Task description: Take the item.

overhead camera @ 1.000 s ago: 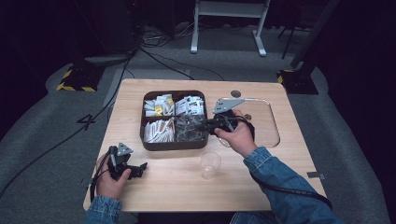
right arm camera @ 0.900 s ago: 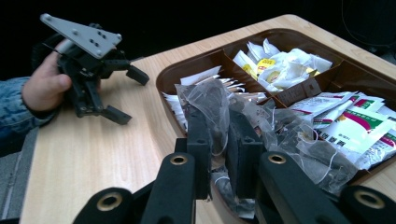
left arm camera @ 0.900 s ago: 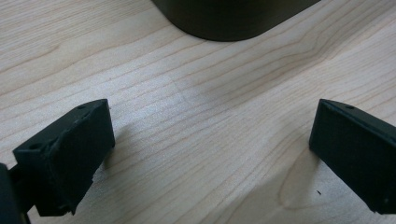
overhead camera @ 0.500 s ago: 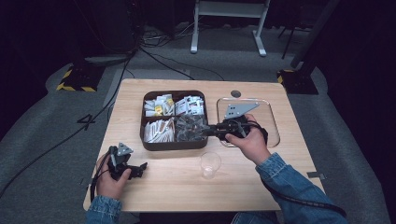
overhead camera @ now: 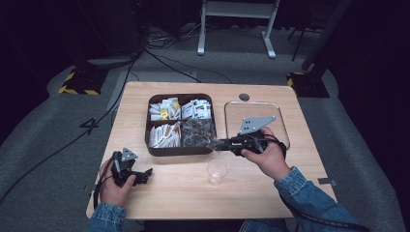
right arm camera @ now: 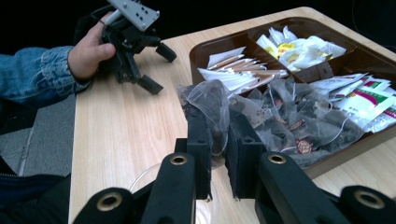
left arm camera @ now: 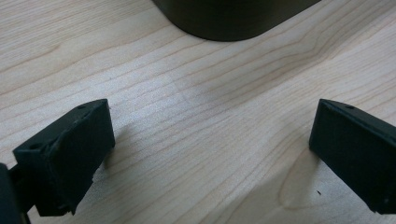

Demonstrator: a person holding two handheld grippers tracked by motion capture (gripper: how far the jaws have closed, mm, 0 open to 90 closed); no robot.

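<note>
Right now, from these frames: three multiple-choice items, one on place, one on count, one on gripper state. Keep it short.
1. Where is the clear cup?
A. inside the tray
B. on the table in front of the tray
C. on the clear lid

2. How many compartments has the brown tray?
A. two
B. four
C. six

3. What is the right hand-held gripper doing?
A. shut on a tea bag
B. open and empty
C. shut on the cup

Key: 1 B, the high view shows it on bare wood; 2 B, crossed dividers; 3 A, the jaws pinch the mesh bag.
</note>
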